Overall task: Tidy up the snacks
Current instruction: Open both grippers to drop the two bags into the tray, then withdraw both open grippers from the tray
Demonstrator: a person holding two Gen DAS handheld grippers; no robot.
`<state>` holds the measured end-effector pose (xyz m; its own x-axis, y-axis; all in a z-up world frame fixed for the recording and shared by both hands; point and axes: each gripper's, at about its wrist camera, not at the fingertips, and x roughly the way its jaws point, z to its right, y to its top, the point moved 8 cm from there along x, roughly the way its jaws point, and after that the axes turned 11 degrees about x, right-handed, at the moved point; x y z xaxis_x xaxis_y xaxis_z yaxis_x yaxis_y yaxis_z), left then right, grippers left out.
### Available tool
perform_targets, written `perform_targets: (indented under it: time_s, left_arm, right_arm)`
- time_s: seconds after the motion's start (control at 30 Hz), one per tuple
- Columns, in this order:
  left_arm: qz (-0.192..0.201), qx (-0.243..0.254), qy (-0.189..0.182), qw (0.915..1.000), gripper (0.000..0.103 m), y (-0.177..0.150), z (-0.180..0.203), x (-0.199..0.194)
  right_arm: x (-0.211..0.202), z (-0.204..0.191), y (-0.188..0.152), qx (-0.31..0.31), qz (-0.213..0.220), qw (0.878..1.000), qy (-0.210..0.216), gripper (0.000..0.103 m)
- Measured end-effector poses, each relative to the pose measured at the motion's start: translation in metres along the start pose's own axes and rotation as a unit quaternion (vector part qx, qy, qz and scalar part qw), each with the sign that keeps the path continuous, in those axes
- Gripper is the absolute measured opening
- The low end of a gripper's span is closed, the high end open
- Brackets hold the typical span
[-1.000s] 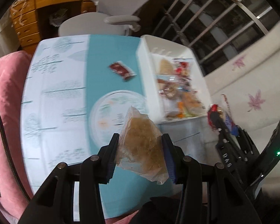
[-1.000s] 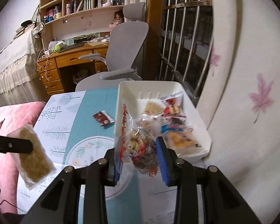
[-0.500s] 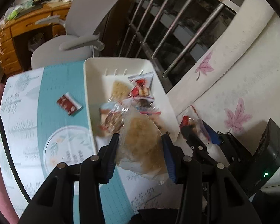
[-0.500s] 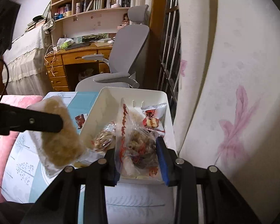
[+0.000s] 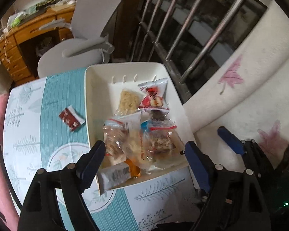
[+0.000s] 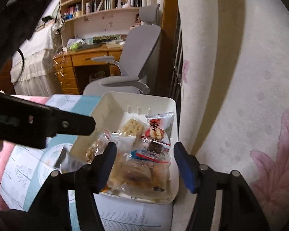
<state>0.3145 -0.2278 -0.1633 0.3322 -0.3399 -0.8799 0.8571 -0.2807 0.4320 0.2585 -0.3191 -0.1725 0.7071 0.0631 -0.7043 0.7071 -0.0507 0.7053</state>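
Hovering over white bin (image 5: 92, 96) of snacks (image 5: 136, 134) on worktop (image 5: 63, 96): left gripper (image 5: 144, 154) and right gripper (image 6: 144, 165), fingers spread, empty. Red packet (image 5: 71, 117) beside bin.

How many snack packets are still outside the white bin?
1 in view: a small dark red packet lies on the teal stripe of the tablecloth, just left of the white bin. Others could be hidden behind the grippers.

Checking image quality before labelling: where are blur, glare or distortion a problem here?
Left wrist view: fisheye bends the window bars; clear wrappers in the white bin glint. Right wrist view: the left gripper crosses dark and soft; the near snack bags look smeared.
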Motion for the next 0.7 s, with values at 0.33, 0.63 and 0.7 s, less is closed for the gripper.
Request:
perform_targets:
  time_s: [0.33, 0.63, 0.7]
  left_arm:
    - [-0.003, -0.036, 0.037, 0.9987, 0.084, -0.026, -0.053, -0.022]
    - [-0.042, -0.029, 0.050, 0.9974, 0.084, -0.044, -0.104, -0.029]
    - [-0.059, -0.018, 0.046, 0.9970, 0.084, -0.048, -0.113, -0.024]
  right_arm:
    - [0.009, -0.010, -0.019, 0.039, -0.042, 0.998, 0.013, 0.067]
    - [0.021, -0.021, -0.040, 0.127, -0.074, 0.989, 0.008, 0.075]
    - [0.024, -0.021, -0.048, 0.149, -0.083, 0.985, 0.004, 0.075]
